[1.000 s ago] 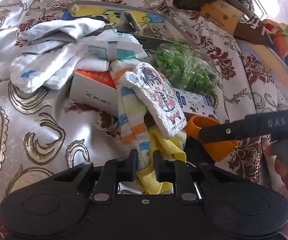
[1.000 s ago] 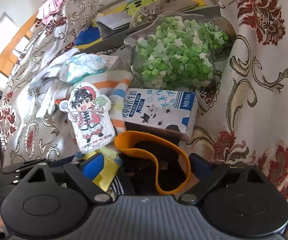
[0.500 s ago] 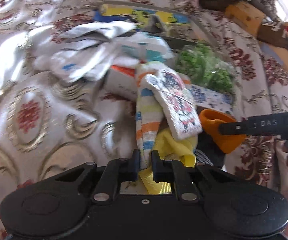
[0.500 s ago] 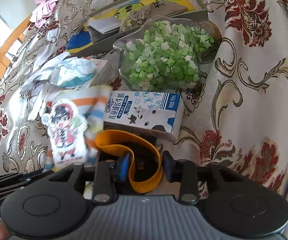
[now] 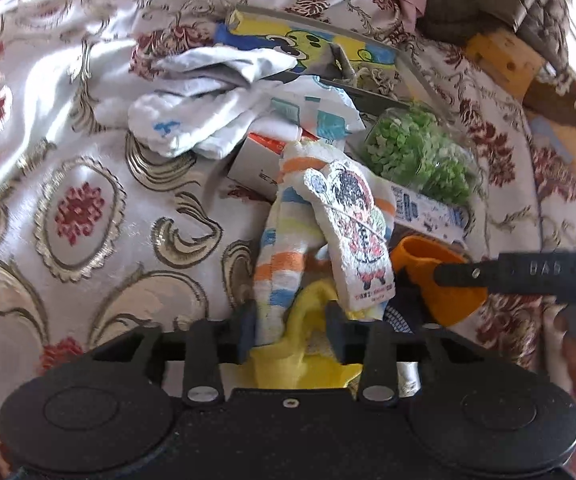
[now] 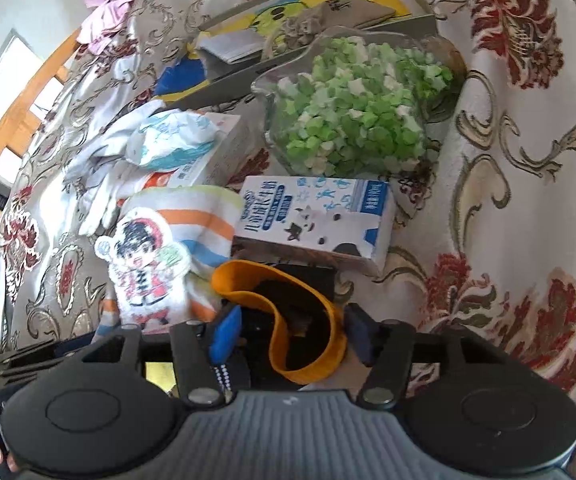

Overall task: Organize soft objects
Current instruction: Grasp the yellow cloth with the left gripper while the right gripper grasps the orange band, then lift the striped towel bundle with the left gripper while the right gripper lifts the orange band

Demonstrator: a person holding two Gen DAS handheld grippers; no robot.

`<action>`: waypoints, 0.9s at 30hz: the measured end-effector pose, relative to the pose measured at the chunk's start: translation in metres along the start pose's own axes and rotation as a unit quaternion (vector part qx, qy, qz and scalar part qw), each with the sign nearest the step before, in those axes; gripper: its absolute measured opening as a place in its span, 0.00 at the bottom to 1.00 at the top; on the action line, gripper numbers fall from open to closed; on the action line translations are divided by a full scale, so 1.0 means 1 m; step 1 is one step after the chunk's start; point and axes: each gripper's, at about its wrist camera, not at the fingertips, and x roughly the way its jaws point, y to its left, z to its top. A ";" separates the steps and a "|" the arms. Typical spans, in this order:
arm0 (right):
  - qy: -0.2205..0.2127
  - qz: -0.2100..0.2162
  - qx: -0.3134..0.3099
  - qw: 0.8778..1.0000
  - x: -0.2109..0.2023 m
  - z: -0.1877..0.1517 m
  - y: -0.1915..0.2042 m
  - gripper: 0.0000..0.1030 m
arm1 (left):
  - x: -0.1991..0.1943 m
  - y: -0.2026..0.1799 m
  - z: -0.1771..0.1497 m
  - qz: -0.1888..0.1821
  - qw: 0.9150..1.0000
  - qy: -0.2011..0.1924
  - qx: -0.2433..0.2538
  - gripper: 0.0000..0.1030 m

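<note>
Left gripper (image 5: 291, 330) jaws are opening, striped cloth (image 5: 284, 264) and yellow cloth (image 5: 307, 344) between them; right gripper (image 6: 288, 334) jaws are opening around the orange band (image 6: 288, 312) on the bed (image 6: 507, 184).

Yellow cloth (image 5: 307, 364) partly hidden behind left claw (image 5: 291, 326); print on milk carton (image 6: 315, 216) too small to read.

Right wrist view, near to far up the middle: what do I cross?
Orange band → milk carton → clear bag of green and white bits → grey tray with a cartoon picture.
</note>
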 end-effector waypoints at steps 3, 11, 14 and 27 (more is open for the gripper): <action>0.006 -0.004 -0.018 1.000 0.004 -0.001 0.007 0.61 | 0.009 -0.002 0.004 -0.014 1.000 0.003 -0.003 0.55; 0.014 -0.026 -0.030 0.999 0.012 -0.001 0.011 0.45 | 0.031 -0.026 0.007 -0.021 0.997 -0.008 0.080 0.61; 0.014 -0.033 -0.024 0.999 0.013 0.000 0.008 0.40 | 0.035 -0.032 0.007 -0.022 0.994 -0.017 0.108 0.61; 0.014 -0.038 -0.034 0.999 0.012 0.000 0.010 0.30 | 0.040 -0.046 -0.005 0.009 0.981 -0.006 0.194 0.28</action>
